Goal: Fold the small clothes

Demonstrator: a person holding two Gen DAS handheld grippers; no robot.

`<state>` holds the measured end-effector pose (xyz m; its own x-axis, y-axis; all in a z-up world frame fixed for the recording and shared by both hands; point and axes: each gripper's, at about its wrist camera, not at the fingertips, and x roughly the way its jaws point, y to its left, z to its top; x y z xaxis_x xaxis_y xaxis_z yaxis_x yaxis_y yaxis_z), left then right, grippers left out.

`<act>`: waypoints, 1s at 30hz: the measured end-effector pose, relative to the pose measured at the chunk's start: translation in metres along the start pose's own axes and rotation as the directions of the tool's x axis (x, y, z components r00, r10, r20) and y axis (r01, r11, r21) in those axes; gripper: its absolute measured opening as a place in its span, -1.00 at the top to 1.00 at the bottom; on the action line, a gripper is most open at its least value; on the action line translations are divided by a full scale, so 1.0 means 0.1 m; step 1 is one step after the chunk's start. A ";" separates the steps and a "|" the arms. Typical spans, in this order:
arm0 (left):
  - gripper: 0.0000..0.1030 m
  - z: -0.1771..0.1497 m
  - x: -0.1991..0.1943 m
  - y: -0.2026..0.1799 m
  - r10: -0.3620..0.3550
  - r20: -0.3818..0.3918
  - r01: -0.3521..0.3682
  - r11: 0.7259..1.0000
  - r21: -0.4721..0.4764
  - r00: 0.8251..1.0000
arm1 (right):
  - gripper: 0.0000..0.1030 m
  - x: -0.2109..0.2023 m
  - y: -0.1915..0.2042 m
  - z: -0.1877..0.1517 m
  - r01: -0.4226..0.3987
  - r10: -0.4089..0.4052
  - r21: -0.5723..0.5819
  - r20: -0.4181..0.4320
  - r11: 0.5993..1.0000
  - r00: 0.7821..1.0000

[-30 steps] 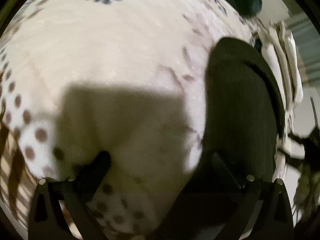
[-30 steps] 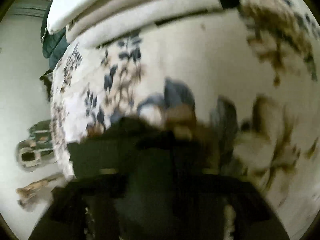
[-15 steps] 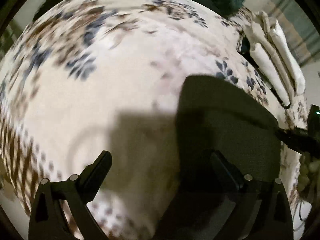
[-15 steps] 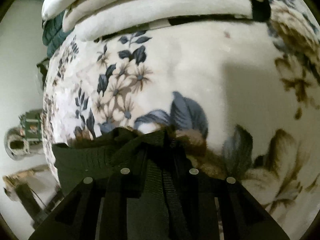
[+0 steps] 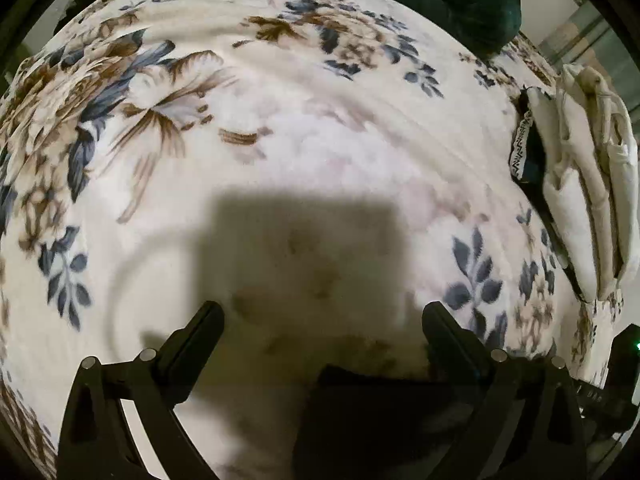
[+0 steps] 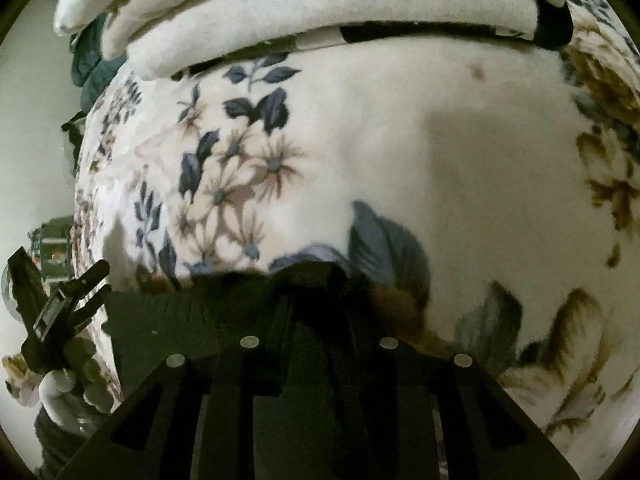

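Dark green knit garment (image 6: 168,328) lies on the cream floral fleece bed blanket (image 6: 420,140), near edge bunched in the clenched right claw (image 6: 320,280). Left claw (image 5: 320,332) hangs released, empty. Risk: the thin pinch slips and the fold skews; the garment drags blanket pile.

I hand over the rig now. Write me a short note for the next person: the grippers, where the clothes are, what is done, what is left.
Left gripper: open, nothing between the fingers, over the floral blanket.
Right gripper: shut on a bunched edge of the dark green garment.
The garment lies at the near edge of the blanket, below both grippers. A stack of folded cream clothes sits at the far side, one dark piece beneath it.
Done: the stack. Left: fold the green garment; it looks not yet folded flat.
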<state>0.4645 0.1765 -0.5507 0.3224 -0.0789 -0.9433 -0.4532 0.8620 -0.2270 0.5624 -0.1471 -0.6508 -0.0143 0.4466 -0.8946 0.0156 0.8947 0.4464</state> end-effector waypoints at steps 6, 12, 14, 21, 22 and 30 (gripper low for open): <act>-0.94 -0.23 -0.36 0.01 -0.034 0.009 0.034 0.998 0.057 0.999 | 0.37 -0.31 -0.24 -0.06 -0.112 0.101 0.169 0.075 0.979 0.992; -0.94 -0.56 -0.46 -0.27 0.085 0.047 -0.092 0.980 0.177 0.995 | 0.35 -0.52 0.24 -0.39 -0.027 0.028 -0.033 0.028 0.999 0.999; -0.94 -0.49 -0.27 -0.39 0.151 0.060 -0.160 0.965 0.206 0.987 | 0.35 -0.31 0.55 -0.40 -0.032 0.028 -0.126 -0.029 0.992 0.999; -0.94 0.12 0.20 -0.48 0.209 0.064 -0.217 0.956 0.196 0.976 | 0.35 0.26 1.02 0.25 0.153 -0.143 -0.161 0.072 0.975 0.987; -0.94 0.16 0.19 -0.47 0.208 0.065 -0.217 0.956 0.200 0.976 | 0.35 0.29 1.00 0.36 0.153 -0.146 -0.139 0.060 0.978 0.987; -0.94 0.00 -0.19 0.06 -0.052 -0.054 0.056 0.996 0.068 0.997 | -0.19 -0.39 0.38 0.15 0.057 -0.056 -0.034 0.042 0.998 0.998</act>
<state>0.4559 0.1831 -0.5346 0.3002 -0.1506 -0.9419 -0.3773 0.8882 -0.2622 0.5787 -0.1311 -0.5994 0.0269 0.3953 -0.9182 -0.0191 0.9185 0.3949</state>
